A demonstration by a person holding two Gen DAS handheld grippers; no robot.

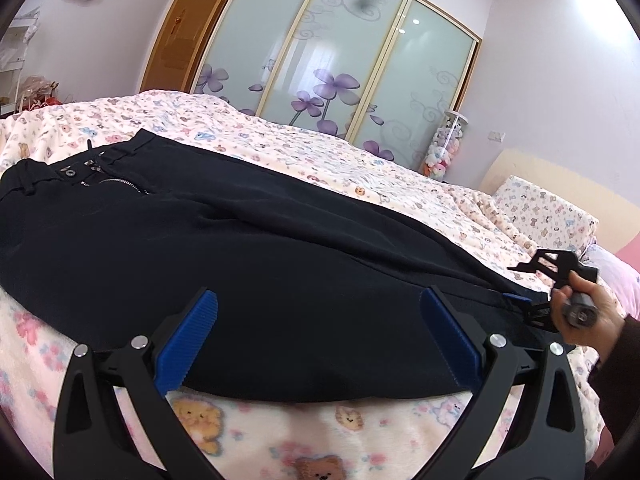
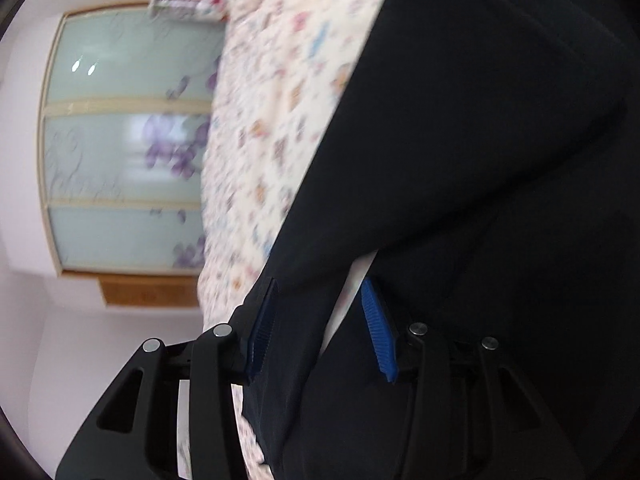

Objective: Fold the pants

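Black pants (image 1: 240,248) lie flat on the bed, waistband with zipper (image 1: 116,182) at the far left, legs running right. My left gripper (image 1: 320,320) is wide open, its blue pads over the pants' near edge at mid-leg, nothing between them. My right gripper (image 1: 532,300) sits at the leg hems on the right, held by a hand. In the right wrist view, rolled sideways, the right gripper (image 2: 324,320) is open with a fold of pants fabric (image 2: 480,160) between its blue pads (image 2: 378,336); the pads stand apart from it.
The bed carries a cream blanket with teddy-bear print (image 1: 320,440). A pillow (image 1: 548,212) and headboard are at the right. A sliding wardrobe with purple flowers (image 1: 340,60) stands behind the bed, with a tube of plush toys (image 1: 444,148) beside it.
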